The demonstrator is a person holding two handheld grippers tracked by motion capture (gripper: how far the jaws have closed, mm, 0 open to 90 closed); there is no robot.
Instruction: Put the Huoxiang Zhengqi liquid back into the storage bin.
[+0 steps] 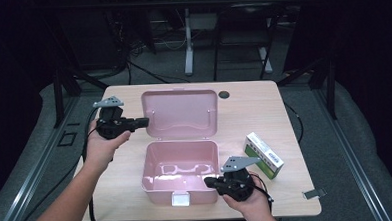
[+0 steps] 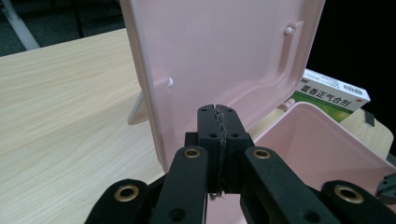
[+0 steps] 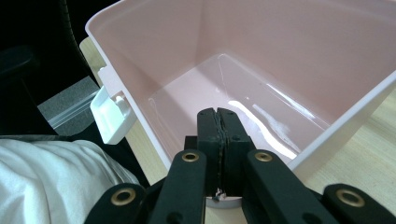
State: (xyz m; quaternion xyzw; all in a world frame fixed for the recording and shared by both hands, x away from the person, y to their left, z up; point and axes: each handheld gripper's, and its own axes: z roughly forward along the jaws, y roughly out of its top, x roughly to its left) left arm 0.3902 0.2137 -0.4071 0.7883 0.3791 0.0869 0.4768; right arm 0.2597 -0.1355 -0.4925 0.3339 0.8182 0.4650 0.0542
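Pink storage box (image 1: pixel 180 172) lies open, so I hold my left gripper (image 1: pixel 143 123) beside its lid (image 1: pixel 179 112) and my right gripper (image 1: pixel 209 181) at its rim (both jaws pressed together, empty), ready for the medicine carton (image 1: pixel 263 155).

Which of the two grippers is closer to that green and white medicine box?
The right gripper: it sits just left of the medicine box, at the pink case's front right corner. The left gripper is across the case, by the open lid.
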